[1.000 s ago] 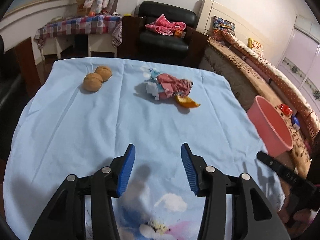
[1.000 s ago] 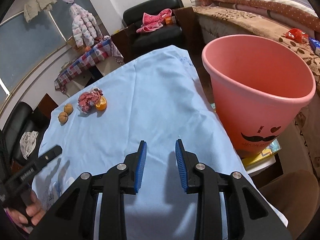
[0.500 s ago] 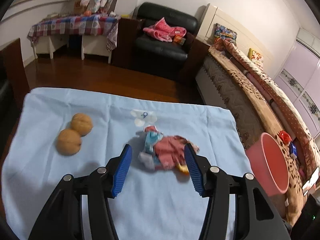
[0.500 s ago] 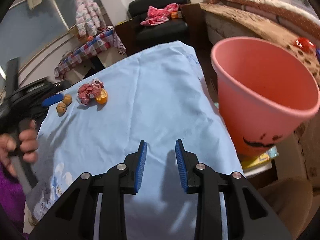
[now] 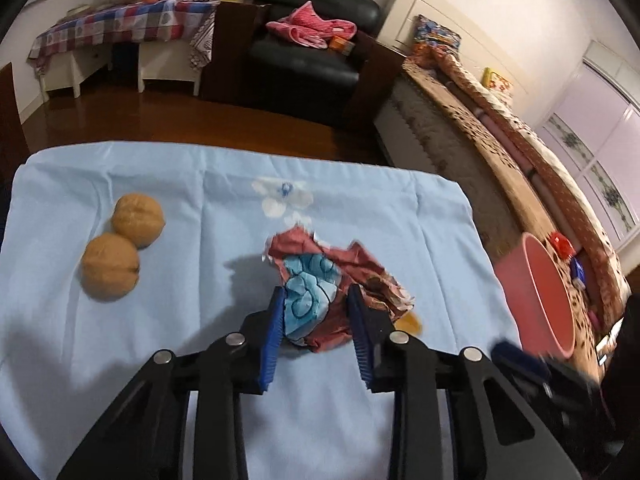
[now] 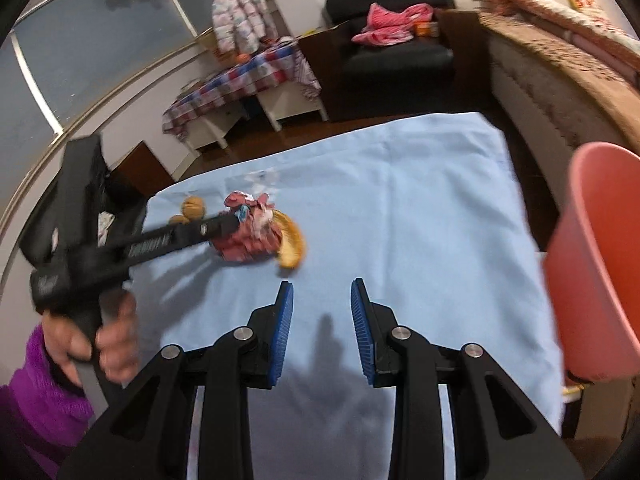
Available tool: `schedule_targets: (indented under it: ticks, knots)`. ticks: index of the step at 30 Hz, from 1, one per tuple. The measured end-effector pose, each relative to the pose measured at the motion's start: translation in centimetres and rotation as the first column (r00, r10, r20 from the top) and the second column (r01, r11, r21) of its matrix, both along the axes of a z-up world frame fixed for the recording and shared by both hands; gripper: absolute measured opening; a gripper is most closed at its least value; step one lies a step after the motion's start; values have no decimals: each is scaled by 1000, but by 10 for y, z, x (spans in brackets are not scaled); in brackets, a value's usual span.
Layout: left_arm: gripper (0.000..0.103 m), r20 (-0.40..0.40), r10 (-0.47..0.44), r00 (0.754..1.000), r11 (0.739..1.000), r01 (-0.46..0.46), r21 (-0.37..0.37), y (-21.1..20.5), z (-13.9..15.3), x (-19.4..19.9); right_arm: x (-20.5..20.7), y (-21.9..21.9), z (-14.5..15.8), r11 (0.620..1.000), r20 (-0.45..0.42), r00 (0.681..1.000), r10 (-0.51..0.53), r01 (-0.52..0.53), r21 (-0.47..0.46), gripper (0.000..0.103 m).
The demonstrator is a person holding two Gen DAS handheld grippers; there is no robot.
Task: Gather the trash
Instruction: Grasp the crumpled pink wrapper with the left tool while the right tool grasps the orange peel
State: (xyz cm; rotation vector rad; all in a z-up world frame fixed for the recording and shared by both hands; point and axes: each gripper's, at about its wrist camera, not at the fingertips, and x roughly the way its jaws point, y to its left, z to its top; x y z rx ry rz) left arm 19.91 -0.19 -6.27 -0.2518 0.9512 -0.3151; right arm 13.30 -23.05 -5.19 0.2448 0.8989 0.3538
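A crumpled red and blue wrapper (image 5: 320,256) lies on the light blue tablecloth (image 5: 160,168), with an orange peel (image 5: 408,324) just right of it. My left gripper (image 5: 316,296) straddles the wrapper; its jaws are closing and both blue pads touch the wrapper's sides. From the right wrist view the left gripper (image 6: 236,220) reaches into the same wrapper (image 6: 248,240) beside the peel (image 6: 292,244). My right gripper (image 6: 322,292) hovers open over bare cloth, nothing between its fingers. A pink bucket (image 6: 592,264) stands off the table's right edge.
Two walnuts (image 5: 120,248) sit left of the wrapper. A hand in a purple sleeve (image 6: 80,340) holds the left gripper. The bucket (image 5: 536,292) stands between the table and a long patterned sofa (image 5: 520,140). A black armchair (image 5: 304,48) is beyond the far edge.
My left gripper advanced across the cloth to the wrapper and narrowed its jaws onto it. The right gripper swung left, so the bucket slid to the frame's right edge.
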Motion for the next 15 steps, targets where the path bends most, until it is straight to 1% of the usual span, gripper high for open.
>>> schedule_targets:
  ticks: [4,8,10,15]
  knots:
    - [27,4,-3,1000,1000,3,-8,12,0,-16,19,18,-3,999,-5,1000,31,-31,-6,30]
    - [25,17,-4,1000,1000,4,-10,25,5,-30,40,29,-4,999,-11,999,34,-34,-14,30]
    - [25,27,-25,999,999,26,-38,33,12,-39,46,30,-5,999,-19,999,37,-37,-13,30]
    - [25,69,-105,992,994,106,-11,44,30,-57,70,36,-24,999,-116,993,33,-37,-29,31]
